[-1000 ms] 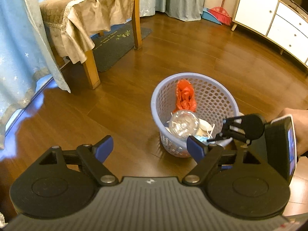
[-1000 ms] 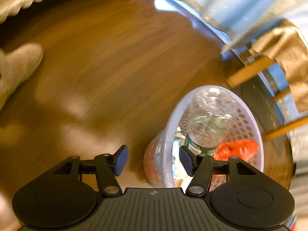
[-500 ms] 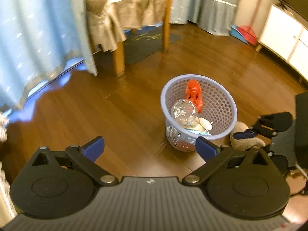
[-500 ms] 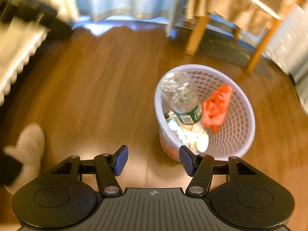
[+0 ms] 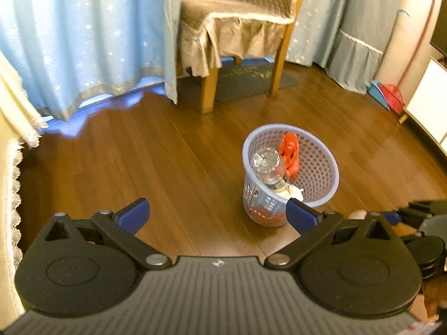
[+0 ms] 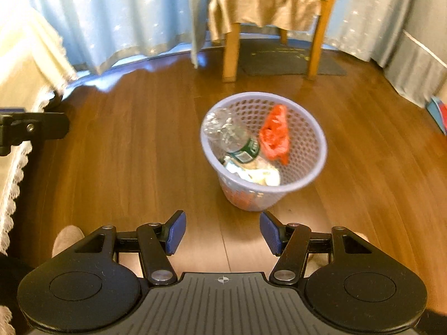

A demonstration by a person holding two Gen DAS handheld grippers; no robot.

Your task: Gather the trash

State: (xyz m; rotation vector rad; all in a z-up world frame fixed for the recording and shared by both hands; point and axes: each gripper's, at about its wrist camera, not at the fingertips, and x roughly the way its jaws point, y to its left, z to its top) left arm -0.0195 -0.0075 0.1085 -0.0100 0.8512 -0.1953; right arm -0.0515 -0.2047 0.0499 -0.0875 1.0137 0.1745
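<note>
So both my tongs are up over the wooden floor (image 6: 117, 150) now, empty. The left tongs (image 5: 218, 217) have just been opening and are spread wide with nothing between them; the right tongs (image 6: 222, 231) sit partway apart, also gripping nothing, same gap as a second ago. The trash is all in the pale lilac perforated plastic basket (image 6: 313, 150): the clear crumpled plastic bottle with the green label (image 6: 232, 136) leaning against the near-left wall, the orange-red plastic bag (image 6: 275, 135) beside it, and white crumpled paper (image 6: 262, 174) at the bottom. A second ago the right tongs were right on top of the basket, tilted hard; now the view is level and the basket sits well ahead. The wooden chair with the tan cover (image 5: 240, 28) stands behind it, by the blue starry curtains (image 5: 83, 33).
</note>
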